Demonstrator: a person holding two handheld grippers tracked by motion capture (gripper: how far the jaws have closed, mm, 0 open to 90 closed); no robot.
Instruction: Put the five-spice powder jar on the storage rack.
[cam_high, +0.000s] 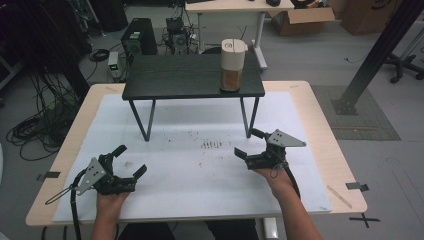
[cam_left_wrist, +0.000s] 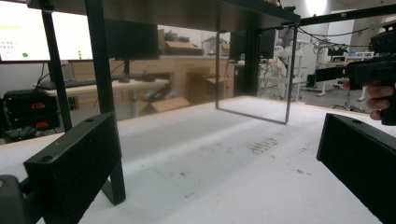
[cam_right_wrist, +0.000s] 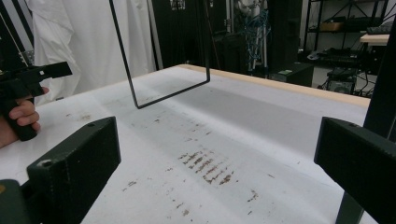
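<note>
My left gripper (cam_high: 129, 161) rests low over the white mat (cam_high: 165, 192) at the near left, open, with nothing between its black jaws. My right gripper (cam_high: 249, 143) sits at the near right, also open and empty, pointing left and away. In the left gripper view the two jaws stand wide apart around bare mat (cam_left_wrist: 224, 177), and the right gripper (cam_left_wrist: 369, 74) shows far right in a hand. The right gripper view has the left gripper (cam_right_wrist: 28, 79) at its left edge. A tan cylindrical container (cam_high: 232, 65) stands upright on the small black table (cam_high: 175, 80) at the back.
The black table's thin metal legs (cam_high: 149, 120) stand on the mat ahead of both grippers. Brown stains (cam_high: 211, 145) mark the mat's middle. The wooden tabletop edge (cam_high: 335, 150) frames the mat. Cables, a computer tower (cam_high: 139, 36) and cardboard boxes lie on the floor beyond.
</note>
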